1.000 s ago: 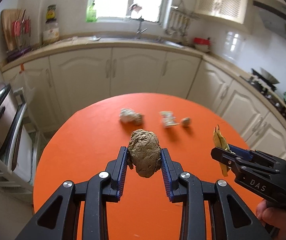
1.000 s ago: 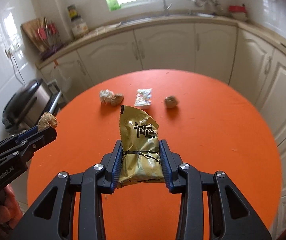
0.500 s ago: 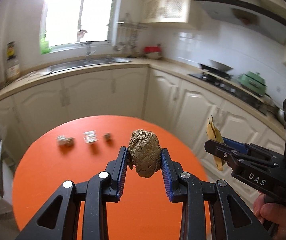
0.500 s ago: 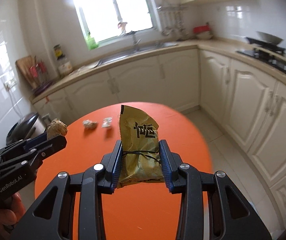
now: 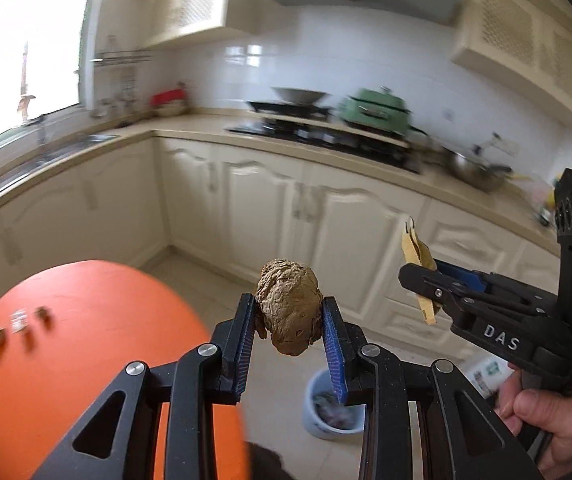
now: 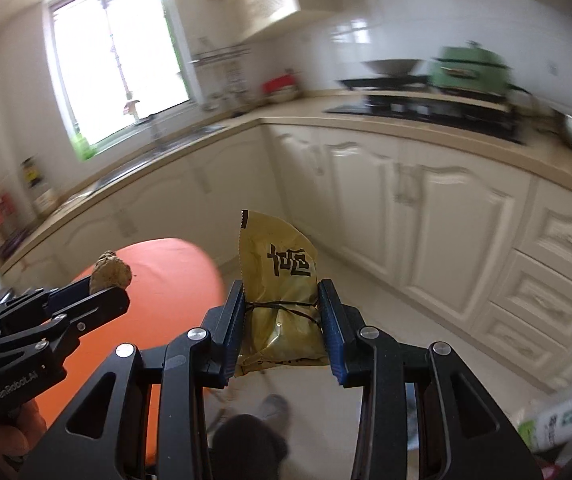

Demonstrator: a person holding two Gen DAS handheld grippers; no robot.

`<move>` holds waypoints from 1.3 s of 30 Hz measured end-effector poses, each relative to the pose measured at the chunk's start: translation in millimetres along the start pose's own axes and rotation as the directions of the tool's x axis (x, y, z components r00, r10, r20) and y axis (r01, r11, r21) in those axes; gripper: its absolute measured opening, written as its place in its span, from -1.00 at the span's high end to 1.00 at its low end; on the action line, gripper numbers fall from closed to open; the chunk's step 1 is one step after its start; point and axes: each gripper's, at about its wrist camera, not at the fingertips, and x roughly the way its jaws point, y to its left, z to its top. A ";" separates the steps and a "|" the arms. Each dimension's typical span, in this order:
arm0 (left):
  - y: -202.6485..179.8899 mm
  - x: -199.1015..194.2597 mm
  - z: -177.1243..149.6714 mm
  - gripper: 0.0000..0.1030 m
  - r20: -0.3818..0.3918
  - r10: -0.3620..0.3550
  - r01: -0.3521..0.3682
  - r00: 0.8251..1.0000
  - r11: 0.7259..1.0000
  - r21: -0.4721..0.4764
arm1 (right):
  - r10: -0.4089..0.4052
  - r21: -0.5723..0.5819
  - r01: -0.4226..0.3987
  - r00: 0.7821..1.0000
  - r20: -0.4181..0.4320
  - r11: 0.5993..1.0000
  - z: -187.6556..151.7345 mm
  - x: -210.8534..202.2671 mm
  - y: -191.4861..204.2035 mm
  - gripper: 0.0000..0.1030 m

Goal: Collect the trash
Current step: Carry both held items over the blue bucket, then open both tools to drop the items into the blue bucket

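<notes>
We hold a crumpled brown paper wad [image 5: 288, 312] clamped between the blue pads of our left gripper [image 5: 289, 330], and a gold foil snack packet with black lettering [image 6: 282, 292] pinched in our right gripper [image 6: 282, 330], which shows at 3 o'clock in the left view. Beyond the left fingers, at 5 o'clock, a pale round plastic bin [image 5: 331, 412] stands on the tiled floor with crumpled scraps inside. The round orange table [image 5: 98, 344] lies at 8 o'clock, three small trash scraps [image 5: 18, 320] on it. Cream cabinets [image 5: 325, 216] line the wall at 12 o'clock.
</notes>
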 end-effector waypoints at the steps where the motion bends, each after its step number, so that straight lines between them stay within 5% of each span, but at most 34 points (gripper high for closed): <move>1: -9.2 9.5 0.6 0.45 -0.012 -0.020 0.020 1.000 1.000 0.014 | -0.018 0.022 0.018 1.000 -0.003 1.000 -2.1 -1.7 -15.1 0.30; 15: -43.6 157.3 27.9 0.45 -0.171 -0.179 0.188 0.969 0.981 0.037 | -0.153 0.180 0.173 0.981 -0.120 0.968 -40.0 25.2 -143.1 0.30; 29: -59.0 378.9 38.2 0.43 -0.438 -0.254 0.250 0.862 0.966 -0.068 | -0.126 0.297 0.224 0.941 -0.315 0.928 -99.6 121.5 -218.2 0.25; 31: -63.6 400.0 38.3 0.31 -0.467 -0.251 0.255 0.848 0.965 -0.056 | -0.120 0.310 0.229 0.935 -0.333 0.922 -105.3 131.4 -226.1 0.22; 32: -64.8 407.0 39.3 -0.02 -0.478 -0.240 0.246 0.845 0.968 -0.051 | -0.124 0.322 0.240 0.932 -0.341 0.916 -108.6 136.5 -232.3 0.14; 33: -65.5 414.2 39.9 -0.37 -0.485 -0.220 0.229 0.846 0.973 -0.041 | -0.134 0.328 0.254 0.928 -0.348 0.910 -111.1 138.8 -236.0 -0.16; 35: -65.3 425.3 42.9 -0.63 -0.476 -0.160 0.174 0.865 0.985 -0.014 | -0.144 0.349 0.272 0.925 -0.352 0.897 -115.5 140.8 -244.5 -0.51; 39: -62.7 434.3 48.0 -0.82 -0.457 -0.126 0.139 0.881 0.990 -0.005 | -0.175 0.363 0.305 0.921 -0.349 0.881 -121.2 134.4 -249.3 -0.90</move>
